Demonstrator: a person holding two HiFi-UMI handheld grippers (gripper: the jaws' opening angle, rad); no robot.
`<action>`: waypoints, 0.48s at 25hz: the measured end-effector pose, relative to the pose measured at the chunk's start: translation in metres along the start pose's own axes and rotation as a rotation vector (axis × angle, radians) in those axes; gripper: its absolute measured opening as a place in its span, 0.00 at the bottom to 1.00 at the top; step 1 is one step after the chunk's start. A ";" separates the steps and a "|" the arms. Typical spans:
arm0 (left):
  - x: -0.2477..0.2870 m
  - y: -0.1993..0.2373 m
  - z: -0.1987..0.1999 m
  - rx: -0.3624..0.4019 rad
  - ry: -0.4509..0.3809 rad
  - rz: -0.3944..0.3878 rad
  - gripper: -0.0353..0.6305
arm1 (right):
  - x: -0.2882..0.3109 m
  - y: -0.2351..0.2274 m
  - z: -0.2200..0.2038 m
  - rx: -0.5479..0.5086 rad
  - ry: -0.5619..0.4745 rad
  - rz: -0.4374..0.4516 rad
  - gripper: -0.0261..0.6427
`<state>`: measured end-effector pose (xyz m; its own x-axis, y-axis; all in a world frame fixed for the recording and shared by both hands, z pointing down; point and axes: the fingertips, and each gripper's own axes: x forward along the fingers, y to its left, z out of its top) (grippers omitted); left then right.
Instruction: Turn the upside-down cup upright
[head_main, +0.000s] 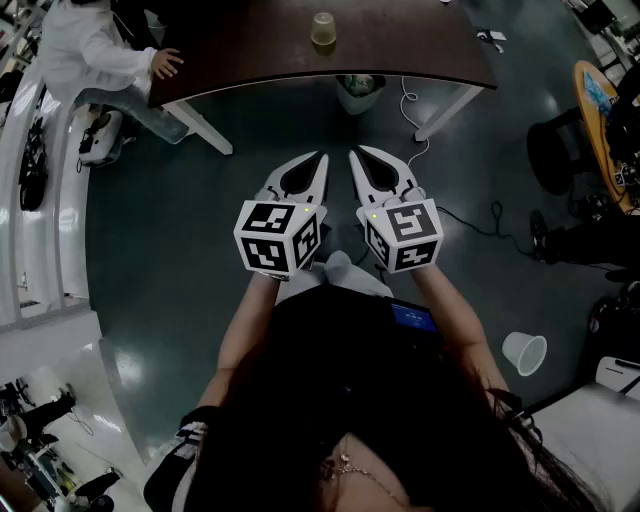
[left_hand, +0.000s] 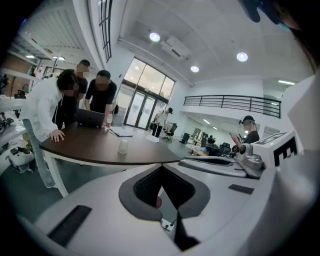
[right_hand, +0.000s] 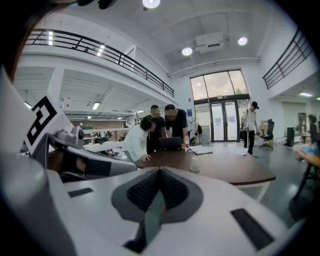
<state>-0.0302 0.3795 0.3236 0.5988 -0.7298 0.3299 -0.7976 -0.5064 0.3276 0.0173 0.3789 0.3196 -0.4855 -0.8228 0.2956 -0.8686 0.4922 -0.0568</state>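
Here, in the head view, the left gripper (head_main: 321, 158) and the right gripper (head_main: 354, 156) are held side by side above the floor (head_main: 180, 250), short of the dark tabletop (head_main: 240, 50). Both gripper views show each pair of jaws pressed together with nothing between them. The only print near at hand is the black-and-white square markers on each gripper's cube, and these carry no readable words.

The cup (head_main: 323, 30) stands mouth down near the near edge of the tabletop. It lies almost straight ahead of the two grippers and well apart from both. Nothing can be seen under it.

A bin (head_main: 360, 92) sits on the floor under that edge, and its contents cannot be made out. A white cup (head_main: 524, 352) lies tipped on the floor at the near right.

A person in white (head_main: 90, 50) leans a hand on the far left of the tabletop. An open laptop (left_hand: 90, 118) stands at its far side.
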 end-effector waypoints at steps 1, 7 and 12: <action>0.001 0.000 0.000 -0.001 0.001 0.001 0.06 | 0.000 -0.001 0.001 0.000 -0.001 0.001 0.06; 0.004 0.000 0.000 -0.004 0.003 0.003 0.06 | 0.000 -0.003 0.002 0.003 -0.010 0.007 0.06; 0.013 -0.003 0.000 -0.009 0.005 0.012 0.06 | -0.001 -0.011 0.002 -0.005 -0.025 0.019 0.06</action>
<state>-0.0202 0.3717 0.3267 0.5898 -0.7335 0.3377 -0.8039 -0.4935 0.3320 0.0276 0.3735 0.3181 -0.5041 -0.8203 0.2703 -0.8589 0.5090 -0.0571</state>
